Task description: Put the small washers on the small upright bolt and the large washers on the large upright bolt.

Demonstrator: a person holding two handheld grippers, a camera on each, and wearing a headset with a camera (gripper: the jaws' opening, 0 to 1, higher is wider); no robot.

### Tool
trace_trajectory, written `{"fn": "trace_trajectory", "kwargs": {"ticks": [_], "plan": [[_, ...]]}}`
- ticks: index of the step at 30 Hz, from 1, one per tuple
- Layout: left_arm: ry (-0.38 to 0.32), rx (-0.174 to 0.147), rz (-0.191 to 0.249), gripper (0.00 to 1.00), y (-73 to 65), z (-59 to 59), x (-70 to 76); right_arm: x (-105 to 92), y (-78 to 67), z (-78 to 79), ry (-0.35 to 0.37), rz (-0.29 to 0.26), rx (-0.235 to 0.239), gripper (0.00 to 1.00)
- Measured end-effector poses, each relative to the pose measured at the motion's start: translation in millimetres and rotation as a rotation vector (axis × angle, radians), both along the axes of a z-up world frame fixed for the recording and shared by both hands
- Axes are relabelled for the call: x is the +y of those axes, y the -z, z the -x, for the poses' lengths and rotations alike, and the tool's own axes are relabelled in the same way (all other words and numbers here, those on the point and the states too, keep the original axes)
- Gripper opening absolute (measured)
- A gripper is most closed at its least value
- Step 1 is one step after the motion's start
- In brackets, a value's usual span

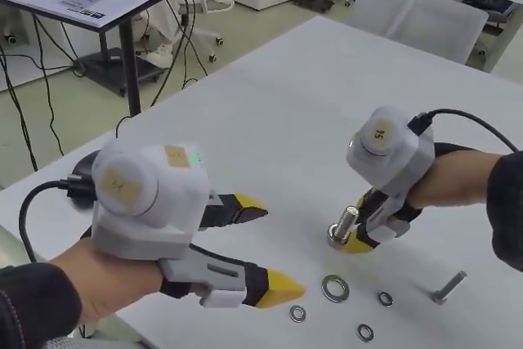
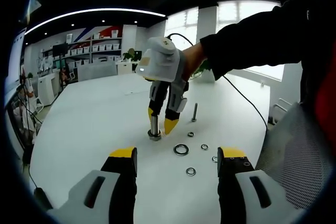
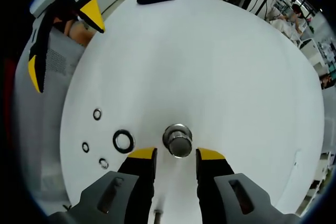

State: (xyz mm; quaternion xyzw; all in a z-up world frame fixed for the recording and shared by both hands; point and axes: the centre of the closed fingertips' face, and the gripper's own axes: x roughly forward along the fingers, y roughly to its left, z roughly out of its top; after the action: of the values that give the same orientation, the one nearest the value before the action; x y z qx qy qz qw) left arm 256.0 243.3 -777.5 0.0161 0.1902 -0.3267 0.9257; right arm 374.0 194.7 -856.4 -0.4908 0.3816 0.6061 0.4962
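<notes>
No washer sat on a bolt yet. The large bolt (image 1: 344, 226) stood upright between the right gripper's (image 2: 160, 120) parted, unclamped jaws. Near that bolt lay the small bolt (image 1: 448, 286), flat, the large washer (image 1: 335, 288) and three small washers (image 1: 297, 313). The left gripper (image 1: 274, 246) hung spread and empty.

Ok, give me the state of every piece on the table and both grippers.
left gripper: open, empty
right gripper: open, nothing gripped
large bolt: upright, at the right gripper's jaw tips
small bolt: lying on its side
large washer: flat on the table, on no bolt
small washers: three, flat, loose
</notes>
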Motion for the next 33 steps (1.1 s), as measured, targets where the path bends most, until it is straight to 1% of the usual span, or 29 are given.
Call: {"fn": "trace_trajectory", "kwargs": {"ticks": [3,8,14,27,33], "plan": [[0.003,0.002,-0.001,0.61,0.4,0.2,-0.4,-2.3,-4.1,2.9,0.013,-0.014,0.007,0.31],[0.008,0.003,-0.006,0.61,0.9,0.5,-0.5,-9.3,-8.0,7.5,0.019,-0.011,0.002,0.31],[0.013,0.0,-0.008,0.61,0.7,0.7,-0.8,-13.0,-12.4,15.4,0.017,-0.021,0.0,0.31],[0.017,-0.004,-0.013,0.61,0.2,1.0,-1.2,-22.8,-7.5,35.0,0.008,-0.017,0.017,0.31],[0.02,-0.004,-0.016,0.61,0.4,1.0,-1.5,-20.5,-5.8,47.7,-0.011,-0.018,0.023,0.31]]}}
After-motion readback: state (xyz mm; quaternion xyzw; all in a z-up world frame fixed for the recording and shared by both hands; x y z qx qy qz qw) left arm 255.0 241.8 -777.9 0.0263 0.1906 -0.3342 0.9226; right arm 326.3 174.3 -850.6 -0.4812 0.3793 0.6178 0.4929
